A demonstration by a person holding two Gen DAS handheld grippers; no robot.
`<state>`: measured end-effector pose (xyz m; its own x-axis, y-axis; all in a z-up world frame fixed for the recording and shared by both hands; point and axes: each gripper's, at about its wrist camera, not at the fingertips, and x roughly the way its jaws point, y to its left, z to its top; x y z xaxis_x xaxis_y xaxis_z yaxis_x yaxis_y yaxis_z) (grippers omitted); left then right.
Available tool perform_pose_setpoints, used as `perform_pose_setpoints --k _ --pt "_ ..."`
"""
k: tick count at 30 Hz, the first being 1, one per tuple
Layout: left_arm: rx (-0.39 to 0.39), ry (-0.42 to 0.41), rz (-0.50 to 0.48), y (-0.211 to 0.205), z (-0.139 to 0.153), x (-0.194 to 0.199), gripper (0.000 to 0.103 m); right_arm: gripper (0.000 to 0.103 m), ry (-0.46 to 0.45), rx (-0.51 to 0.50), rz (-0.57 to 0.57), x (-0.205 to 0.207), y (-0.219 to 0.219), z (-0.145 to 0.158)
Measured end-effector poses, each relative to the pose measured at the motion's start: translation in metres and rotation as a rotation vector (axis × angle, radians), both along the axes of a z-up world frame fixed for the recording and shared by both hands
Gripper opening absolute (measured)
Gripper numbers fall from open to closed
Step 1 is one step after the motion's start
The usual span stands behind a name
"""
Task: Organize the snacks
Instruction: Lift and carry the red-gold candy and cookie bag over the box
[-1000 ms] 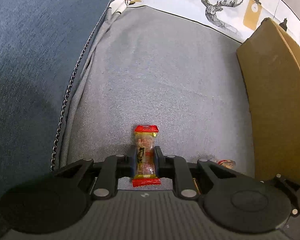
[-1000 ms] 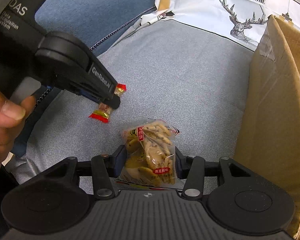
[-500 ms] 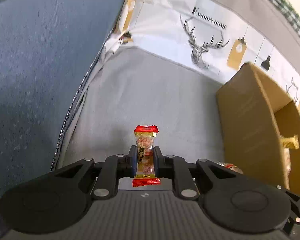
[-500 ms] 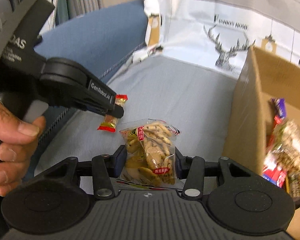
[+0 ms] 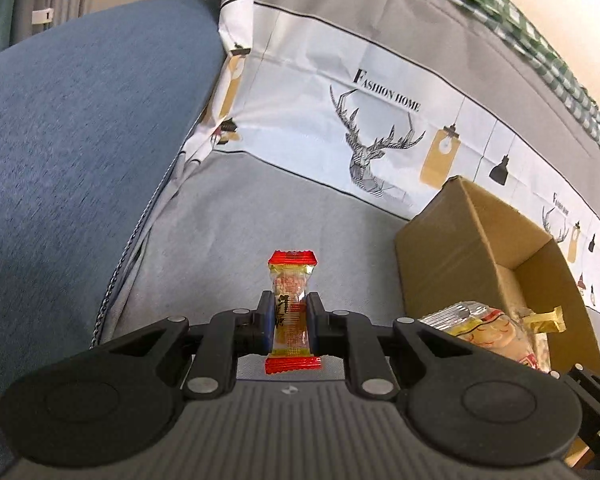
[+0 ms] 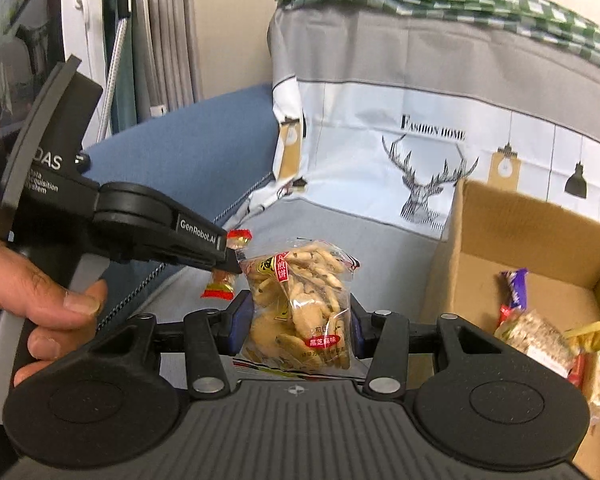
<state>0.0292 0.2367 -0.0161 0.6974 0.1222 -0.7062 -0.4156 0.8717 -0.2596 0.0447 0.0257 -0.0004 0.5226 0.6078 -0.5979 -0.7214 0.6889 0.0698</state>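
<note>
Your left tool (image 5: pixel 291 322) is pinched nearly shut on a small red-ended candy (image 5: pixel 292 312), which stands upright between the pads with its long axis running straight out along the fingers. Your right tool (image 6: pixel 296 320) is closed about halfway on a clear bag of biscuits (image 6: pixel 300 304), also held upright and clear of the sofa seat (image 5: pixel 260 220).

What matters now is where the cardboard box (image 5: pixel 472 248) lies. From the left tool it sits at about two o'clock, with its open top facing you and a few packets already inside. From the right tool the box (image 6: pixel 520 240) is at about three o'clock and looks nearer, so the right hand probably has the shorter reach.

In the right view, the left tool (image 6: pixel 230 260) sits at about ten o'clock, just beside the bag. I'd judge the right hand should go first, or the two loads may bump over the rim.
</note>
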Motion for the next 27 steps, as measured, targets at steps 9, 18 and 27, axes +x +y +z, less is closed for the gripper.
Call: perform_pose_setpoints --k 9,18,27 --pt "0.015 -0.011 -0.014 -0.0050 0.0000 0.0012 0.017 0.049 -0.006 0.005 -0.012 0.0011 -0.0033 -0.0008" --pt "0.018 -0.016 -0.015 -0.0057 -0.0005 0.0011 0.017 0.049 -0.010 0.003 -0.011 -0.0011 -0.0011 0.0006" --pt "0.022 -0.036 -0.018 -0.0096 0.0044 0.0000 0.017 0.049 -0.020 0.013 -0.020 -0.0005 -0.0026 0.0053"
